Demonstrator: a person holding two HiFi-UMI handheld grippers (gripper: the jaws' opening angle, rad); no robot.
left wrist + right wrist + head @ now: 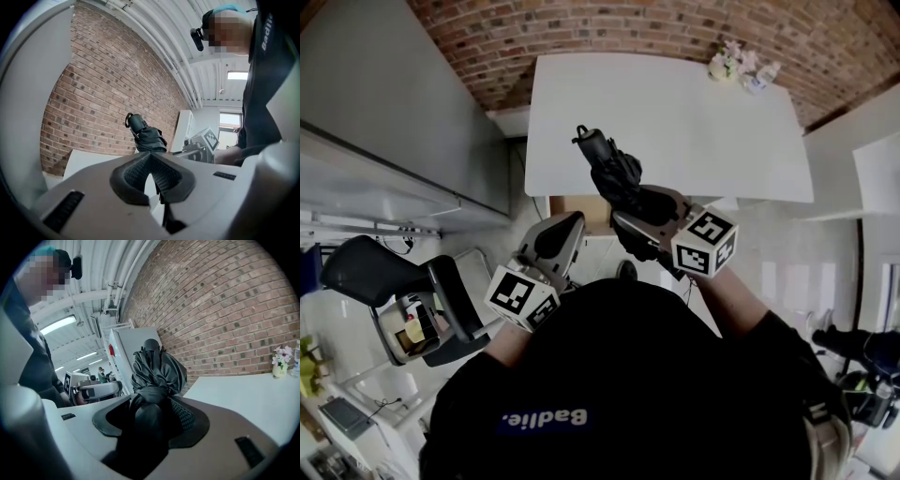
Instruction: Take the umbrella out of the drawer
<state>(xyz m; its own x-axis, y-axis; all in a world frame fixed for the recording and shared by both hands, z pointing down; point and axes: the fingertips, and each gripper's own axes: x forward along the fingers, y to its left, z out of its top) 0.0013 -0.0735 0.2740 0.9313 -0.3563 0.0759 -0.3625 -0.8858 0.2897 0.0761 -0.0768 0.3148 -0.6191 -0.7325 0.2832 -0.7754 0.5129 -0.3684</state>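
My right gripper [637, 214] is shut on a black folded umbrella [614, 173], which is lifted in front of the white table's [675, 122] near edge. The umbrella's handle end with its strap points up and away. In the right gripper view the umbrella [154, 369] fills the space between the jaws of the right gripper [152, 413]. My left gripper [567, 225] hangs to the left and lower, with its pads together and nothing in them. From the left gripper [151, 161] I see the umbrella [146, 136] and the right gripper [199, 145] beyond it. A tan open drawer [581, 211] shows under the table edge.
A small vase of flowers [727, 64] and a bottle stand at the table's far right corner. A brick wall [581, 37] runs behind the table. A black chair [384, 272] with a bin stands at the left, next to a grey cabinet [394, 112].
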